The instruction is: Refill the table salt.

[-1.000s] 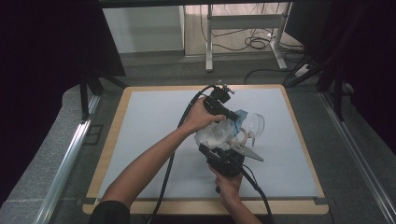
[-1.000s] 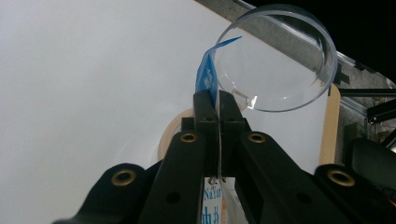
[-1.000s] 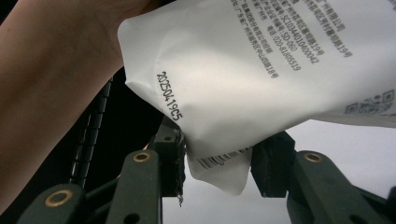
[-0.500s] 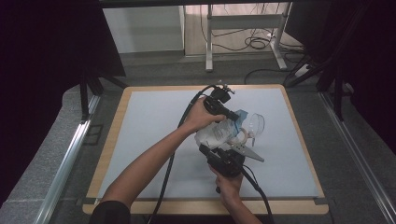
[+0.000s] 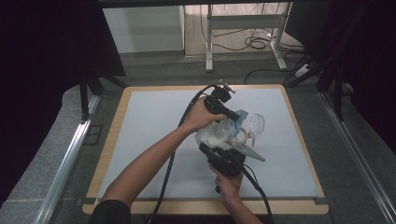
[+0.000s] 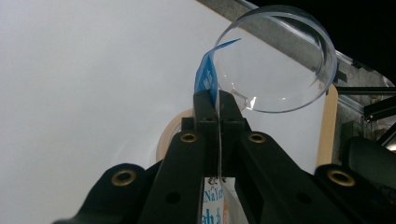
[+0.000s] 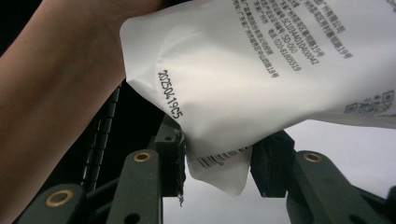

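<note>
A white printed pouch [image 5: 215, 132] with a blue top edge is held tilted over the grey mat, mouth toward a clear round dish [image 5: 256, 123]. My left gripper [image 5: 232, 113] is shut on that blue top edge [image 6: 205, 77]; in the left gripper view its jaws [image 6: 218, 100] meet right before the clear dish [image 6: 275, 60]. My right gripper [image 5: 215, 152] comes from below and is shut on the pouch's bottom corner. In the right gripper view its jaws [image 7: 217, 161] squeeze that corner of the pouch [image 7: 261, 65], beside a bare forearm [image 7: 56, 93].
A beige ring [image 5: 243, 136] lies on the mat under the pouch, next to the dish. The mat [image 5: 149, 121] covers a wood-edged table [image 5: 108, 144]. Black cables trail from both grippers toward the front edge. Desk legs and cables stand beyond the far edge.
</note>
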Motion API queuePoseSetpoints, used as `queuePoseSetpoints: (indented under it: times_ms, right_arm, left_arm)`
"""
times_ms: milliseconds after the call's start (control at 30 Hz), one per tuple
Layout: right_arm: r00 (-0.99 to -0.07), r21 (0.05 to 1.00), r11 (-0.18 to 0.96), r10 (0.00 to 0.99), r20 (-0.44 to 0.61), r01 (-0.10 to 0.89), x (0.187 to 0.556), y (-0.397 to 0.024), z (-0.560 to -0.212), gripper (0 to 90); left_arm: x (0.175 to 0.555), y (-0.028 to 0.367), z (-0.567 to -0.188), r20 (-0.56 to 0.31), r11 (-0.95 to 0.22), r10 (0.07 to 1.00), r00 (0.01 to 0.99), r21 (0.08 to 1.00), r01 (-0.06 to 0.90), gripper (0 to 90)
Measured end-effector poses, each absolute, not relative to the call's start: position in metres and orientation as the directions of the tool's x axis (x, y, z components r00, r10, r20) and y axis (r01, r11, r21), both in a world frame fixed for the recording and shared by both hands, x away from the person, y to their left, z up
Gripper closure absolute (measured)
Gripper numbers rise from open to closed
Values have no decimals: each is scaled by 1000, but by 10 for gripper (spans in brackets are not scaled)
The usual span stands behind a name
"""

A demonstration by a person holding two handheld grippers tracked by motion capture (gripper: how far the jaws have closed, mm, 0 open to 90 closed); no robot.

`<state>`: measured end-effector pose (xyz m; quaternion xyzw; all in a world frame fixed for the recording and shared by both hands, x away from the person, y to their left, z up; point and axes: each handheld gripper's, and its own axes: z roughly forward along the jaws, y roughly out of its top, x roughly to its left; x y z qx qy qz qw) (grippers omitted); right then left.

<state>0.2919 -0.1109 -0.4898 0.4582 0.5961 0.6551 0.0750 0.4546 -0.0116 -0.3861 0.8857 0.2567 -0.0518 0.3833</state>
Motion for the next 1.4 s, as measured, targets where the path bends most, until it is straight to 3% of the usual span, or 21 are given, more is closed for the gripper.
queuePoseSetpoints:
  times_ms: [1400]
  right_arm:
    - [-573, 860, -272, 654, 494, 431, 292, -113, -487, 607]
  left_arm:
    - [456, -14, -386, -282, -580, 409, 868, 654, 486, 900]
